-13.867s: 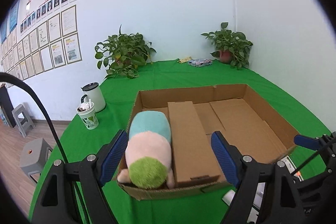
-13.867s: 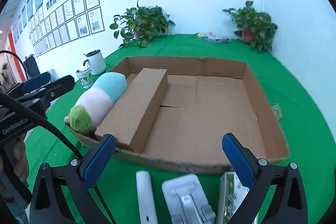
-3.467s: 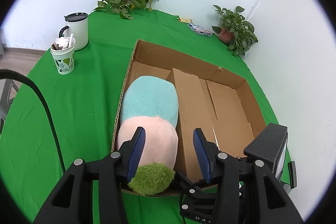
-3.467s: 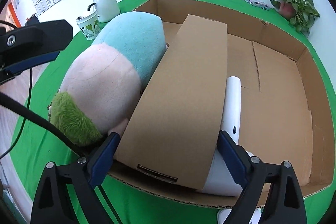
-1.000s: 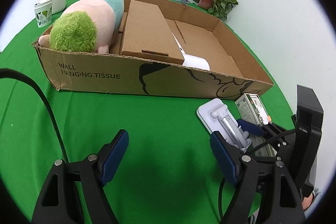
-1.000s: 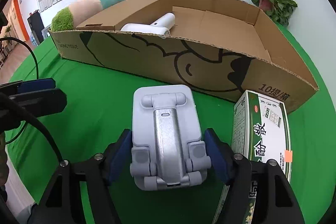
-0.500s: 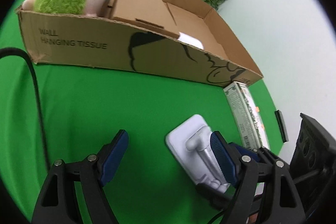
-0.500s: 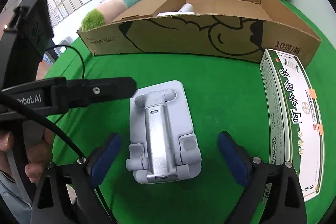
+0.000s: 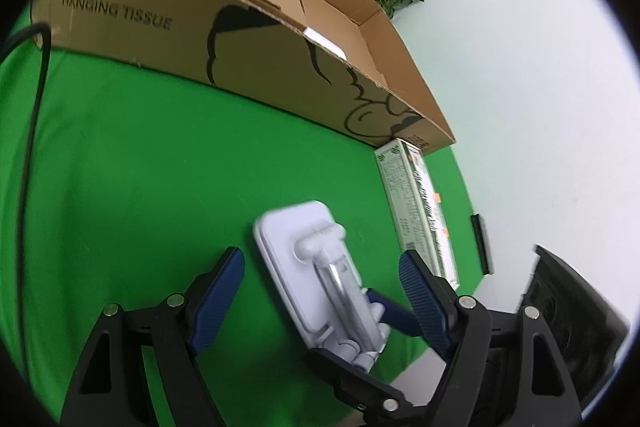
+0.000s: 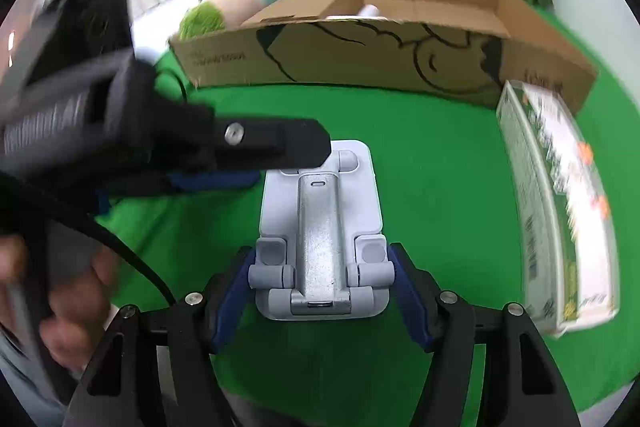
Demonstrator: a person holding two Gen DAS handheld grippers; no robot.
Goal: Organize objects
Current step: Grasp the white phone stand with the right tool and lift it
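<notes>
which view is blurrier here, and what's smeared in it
Right wrist view is blurrier: the green-and-white carton, the plants and the left hand-held gripper streak, while the grey stand stays crisp. Left wrist view: only the stand looks slightly soft; the box lettering is sharp.

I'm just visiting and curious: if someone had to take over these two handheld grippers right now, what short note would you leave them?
Right gripper: closing on the near end of the grey-white folding phone stand, pads at its sides, stand flat on the green tablecloth.
Left gripper: open, holding nothing, jaws closing slightly, hovering over the same stand.
Done: the pastel plush toy with a green tuft and a white device lie in the open cardboard box.
Left: the stand and the long green-and-white carton, which lies on the cloth right of the stand, by the box's front corner, likely go into the box.
</notes>
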